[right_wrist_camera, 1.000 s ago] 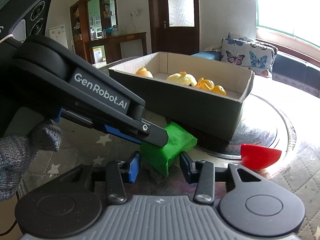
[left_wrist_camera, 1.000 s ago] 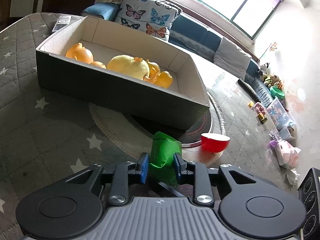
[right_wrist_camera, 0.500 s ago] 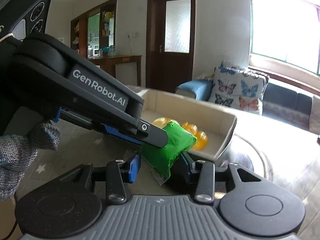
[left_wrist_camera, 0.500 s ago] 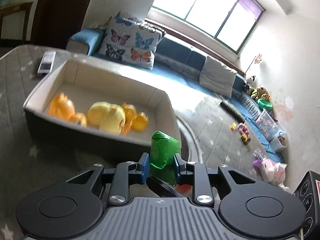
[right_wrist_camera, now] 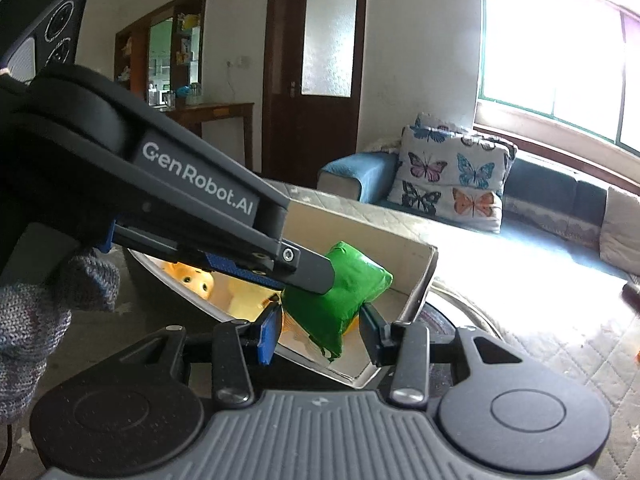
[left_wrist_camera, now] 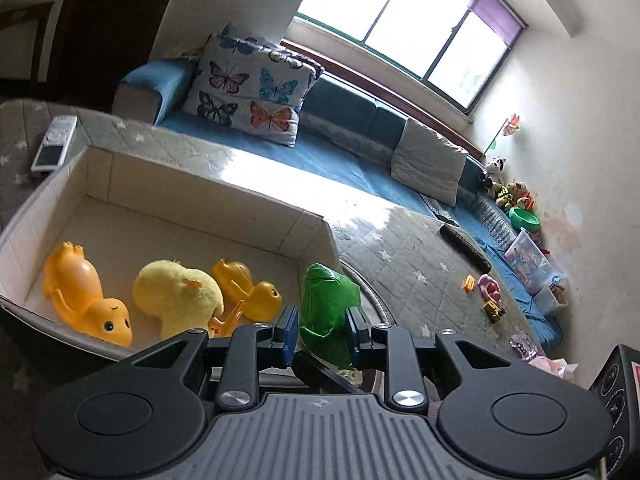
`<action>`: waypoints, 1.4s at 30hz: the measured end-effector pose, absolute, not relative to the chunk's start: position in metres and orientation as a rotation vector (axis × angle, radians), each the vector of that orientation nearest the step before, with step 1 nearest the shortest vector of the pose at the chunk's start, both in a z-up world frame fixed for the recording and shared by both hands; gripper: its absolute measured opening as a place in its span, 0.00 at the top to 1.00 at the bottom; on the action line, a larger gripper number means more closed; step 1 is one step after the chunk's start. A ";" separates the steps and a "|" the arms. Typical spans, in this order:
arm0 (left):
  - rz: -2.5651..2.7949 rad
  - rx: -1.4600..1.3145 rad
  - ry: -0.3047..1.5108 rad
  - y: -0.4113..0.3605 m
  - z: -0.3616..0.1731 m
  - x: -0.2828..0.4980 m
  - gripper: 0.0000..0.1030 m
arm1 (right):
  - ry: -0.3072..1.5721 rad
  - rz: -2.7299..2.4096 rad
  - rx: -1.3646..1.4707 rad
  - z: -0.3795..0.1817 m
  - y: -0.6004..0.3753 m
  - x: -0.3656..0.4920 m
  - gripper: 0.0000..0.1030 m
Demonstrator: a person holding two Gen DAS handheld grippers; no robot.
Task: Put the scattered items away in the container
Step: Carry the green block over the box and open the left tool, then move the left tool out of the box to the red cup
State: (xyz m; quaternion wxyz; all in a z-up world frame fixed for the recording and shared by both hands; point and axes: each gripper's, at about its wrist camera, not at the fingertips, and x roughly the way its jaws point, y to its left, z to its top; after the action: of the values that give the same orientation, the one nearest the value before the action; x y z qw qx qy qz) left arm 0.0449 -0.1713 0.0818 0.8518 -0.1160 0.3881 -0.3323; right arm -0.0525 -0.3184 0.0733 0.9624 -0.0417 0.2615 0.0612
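A green soft packet (left_wrist_camera: 326,300) hangs in the air over the near right corner of the open cardboard box (left_wrist_camera: 200,184). My left gripper (left_wrist_camera: 322,324) is shut on it; its jaws are still closing tighter, pads pressed on both sides. In the right wrist view my right gripper (right_wrist_camera: 320,328) grips the lower part of the same packet (right_wrist_camera: 336,292), and the left gripper (right_wrist_camera: 316,276) comes in from the left above it. Inside the box lie an orange toy animal (left_wrist_camera: 88,300), a yellow plush (left_wrist_camera: 176,296) and an orange duck (left_wrist_camera: 248,292).
A white remote (left_wrist_camera: 54,146) lies beyond the box's far left corner. A black remote (left_wrist_camera: 466,248) and small toys (left_wrist_camera: 490,286) lie on the quilted mat at right. A blue sofa with a butterfly cushion (left_wrist_camera: 248,88) runs behind. A gloved hand (right_wrist_camera: 24,320) holds the left gripper.
Both grippers have risen with the green packet and moved toward the box, which I now see from above. The red bowl has dropped out of view.
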 end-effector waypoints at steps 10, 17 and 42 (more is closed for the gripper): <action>-0.687 -0.272 0.829 -0.165 0.074 0.045 0.73 | 0.542 0.112 -0.061 0.067 -0.327 -0.048 0.58; -0.684 -0.282 0.813 -0.153 0.078 0.027 0.73 | 0.525 0.110 -0.059 0.069 -0.327 -0.069 0.58; -0.651 -0.261 0.883 -0.138 0.051 -0.038 0.72 | 0.552 0.102 -0.048 0.057 -0.324 -0.138 0.38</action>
State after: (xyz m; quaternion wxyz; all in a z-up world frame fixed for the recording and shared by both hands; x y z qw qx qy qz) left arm -0.0381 -0.1380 0.0510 0.8452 -0.1237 0.4186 -0.3084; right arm -0.1377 -0.3245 0.0567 0.9606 -0.0237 0.2723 0.0501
